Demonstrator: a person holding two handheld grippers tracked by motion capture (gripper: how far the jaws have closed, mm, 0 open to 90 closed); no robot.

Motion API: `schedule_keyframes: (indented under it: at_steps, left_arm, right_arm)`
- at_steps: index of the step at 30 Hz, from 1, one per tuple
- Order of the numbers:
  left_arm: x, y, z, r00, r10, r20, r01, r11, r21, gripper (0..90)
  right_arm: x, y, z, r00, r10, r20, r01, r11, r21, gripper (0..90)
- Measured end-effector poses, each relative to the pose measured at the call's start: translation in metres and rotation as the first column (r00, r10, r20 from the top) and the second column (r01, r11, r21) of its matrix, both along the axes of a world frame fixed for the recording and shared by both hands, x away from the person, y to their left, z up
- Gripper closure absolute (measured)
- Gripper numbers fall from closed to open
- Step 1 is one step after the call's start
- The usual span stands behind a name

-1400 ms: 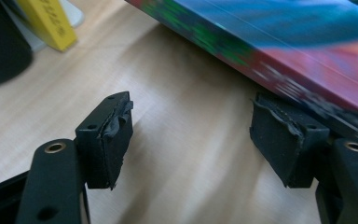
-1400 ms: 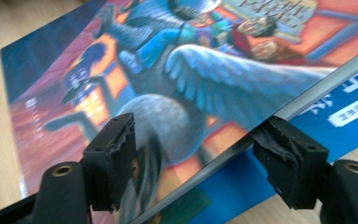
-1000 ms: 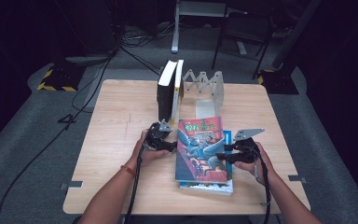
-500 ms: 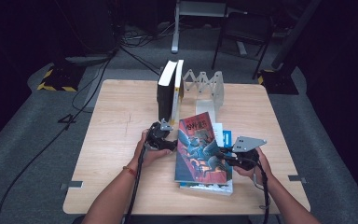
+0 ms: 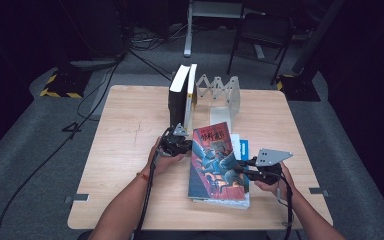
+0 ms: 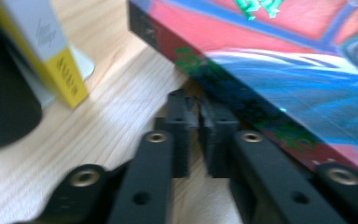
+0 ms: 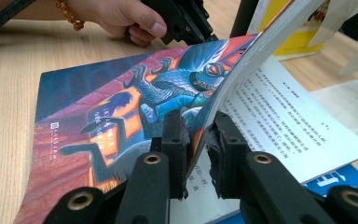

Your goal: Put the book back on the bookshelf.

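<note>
Fingers of the right gripper (image 7: 196, 140) are pinching the lifted front cover of the book (image 5: 217, 160), having just been closing on it, while the left gripper (image 6: 196, 116) is sitting with its fingers just closed together on nothing, against the book's spine edge. That book is lying on another near the middle of the surface (image 5: 130, 125), in front of the upright books (image 5: 182, 97) — its cover is bending and looks thin and floppy, so gripping spine or whole block would probably be safer.

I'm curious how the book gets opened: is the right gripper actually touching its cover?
Touching. In the right gripper view, the right gripper has its jaws pinched on the lifted cover's edge of the book.
</note>
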State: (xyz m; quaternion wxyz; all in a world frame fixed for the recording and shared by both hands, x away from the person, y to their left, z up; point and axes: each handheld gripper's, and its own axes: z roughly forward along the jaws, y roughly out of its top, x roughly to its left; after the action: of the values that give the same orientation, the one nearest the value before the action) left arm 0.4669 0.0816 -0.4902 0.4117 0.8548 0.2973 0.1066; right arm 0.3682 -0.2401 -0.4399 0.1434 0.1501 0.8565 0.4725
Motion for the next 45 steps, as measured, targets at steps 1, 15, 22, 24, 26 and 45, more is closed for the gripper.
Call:
schedule_keyframes:
  at_steps: [1, 15, 22, 24, 26, 45]
  left_arm:
    - [-0.001, 0.0, 0.003, 0.9999, -0.003, 0.011, 0.004, 1.0, -0.007, 88.2]
    - [0.002, 0.014, 0.067, 0.9904, 0.034, 0.134, -0.011, 0.9846, -0.174, 89.2]
    - [-0.002, 0.015, 0.101, 0.9796, 0.042, 0.197, 0.001, 0.9769, -0.214, 89.3]
    - [-0.006, 0.015, 0.105, 0.9788, 0.031, 0.203, 0.012, 0.9782, -0.207, 89.3]
    - [-0.01, 0.015, 0.107, 0.9773, 0.02, 0.211, 0.024, 0.9783, -0.206, 89.3]
    - [-0.021, 0.005, 0.13, 0.97, -0.042, 0.239, 0.108, 0.9565, -0.271, 89.5]
  right_arm:
    - [-0.002, -0.001, 0.002, 1.0, -0.002, 0.008, 0.002, 1.0, 0.006, 77.5]
    - [0.0, -0.008, 0.032, 0.9861, 0.04, 0.161, -0.053, 0.996, 0.072, 79.6]
    - [0.0, -0.012, 0.033, 0.9829, 0.007, 0.184, -0.022, 0.997, 0.079, 83.8]
    - [-0.005, -0.012, 0.029, 0.9829, 0.001, 0.184, -0.014, 0.998, 0.064, 84.4]
    - [-0.009, -0.012, 0.026, 0.9811, -0.01, 0.193, 0.0, 0.999, 0.052, 84.9]
    - [-0.022, -0.011, 0.018, 0.953, -0.076, 0.293, 0.072, 0.997, 0.023, 85.7]
